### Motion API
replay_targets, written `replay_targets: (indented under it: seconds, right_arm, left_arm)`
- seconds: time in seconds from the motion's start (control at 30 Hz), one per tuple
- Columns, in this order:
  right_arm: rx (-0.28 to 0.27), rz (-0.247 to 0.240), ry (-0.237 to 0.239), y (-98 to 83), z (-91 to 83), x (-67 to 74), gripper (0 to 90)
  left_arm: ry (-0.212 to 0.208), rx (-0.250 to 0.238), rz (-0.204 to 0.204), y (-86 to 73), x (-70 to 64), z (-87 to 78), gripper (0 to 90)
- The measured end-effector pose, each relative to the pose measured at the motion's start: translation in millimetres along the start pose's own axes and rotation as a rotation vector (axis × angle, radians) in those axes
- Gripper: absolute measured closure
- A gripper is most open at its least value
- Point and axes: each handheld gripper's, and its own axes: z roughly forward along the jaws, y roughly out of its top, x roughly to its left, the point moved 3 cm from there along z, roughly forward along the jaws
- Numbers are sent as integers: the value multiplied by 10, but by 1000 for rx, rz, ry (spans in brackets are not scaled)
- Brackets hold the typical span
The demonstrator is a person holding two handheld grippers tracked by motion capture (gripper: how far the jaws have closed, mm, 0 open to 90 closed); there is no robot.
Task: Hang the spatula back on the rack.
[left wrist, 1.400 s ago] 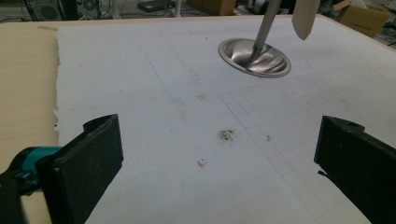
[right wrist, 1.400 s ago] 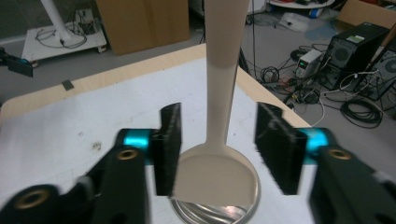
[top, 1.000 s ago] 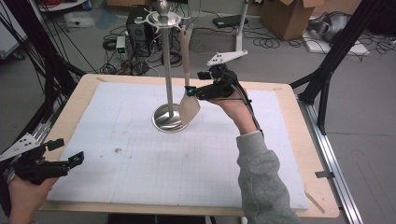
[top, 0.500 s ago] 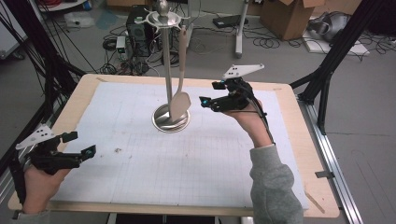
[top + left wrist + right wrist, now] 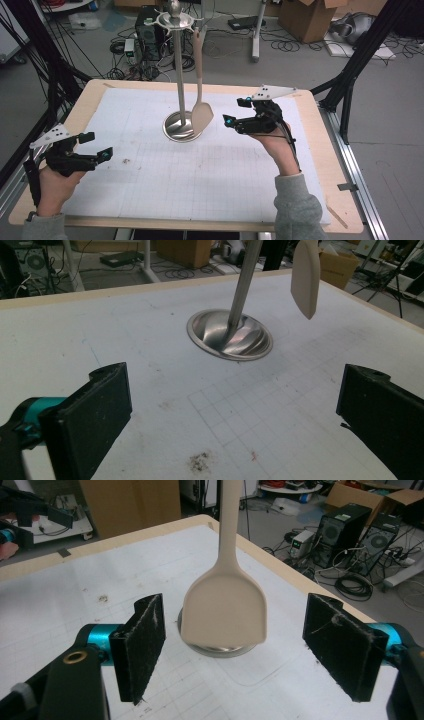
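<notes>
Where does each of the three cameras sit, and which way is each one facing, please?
High view: above the person's side of the table, looking forward and down; both forearms, the left claw and the right claw show.
Left gripper view: on the left claw, looking along its open black jaws toward the stand.
Right gripper view: on the right claw, looking between its open jaws at the spatula.
All three share the hanging spatula and the stand's round base.
</notes>
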Motion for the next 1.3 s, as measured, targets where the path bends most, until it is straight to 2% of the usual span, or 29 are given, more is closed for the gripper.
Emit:
replay_targets:
  seconds: [0.13,0.47,0.73,0.87,0.93,1.3]
  right_arm:
    - [-19,-1,-26,-79,-74,25,246]
    - [-56,-20,-51,-285,-253,140,246]
    - [-87,27,-50,-544,-434,132,246]
    - [-116,20,-104,-655,-566,142,246]
    - [-128,40,-102,-714,-626,139,246]
    - [-115,104,-134,-1078,-778,41,245]
  left_arm:
    - [-10,-8,3,31,-8,15,17]
    - [-13,-35,3,96,-17,-22,17]
    - [-12,-52,-1,117,-12,-49,17]
    - [-16,-55,2,125,-29,-35,17]
    - [-19,-50,4,125,-35,-28,17]
    - [-21,-53,10,123,-37,-18,17]
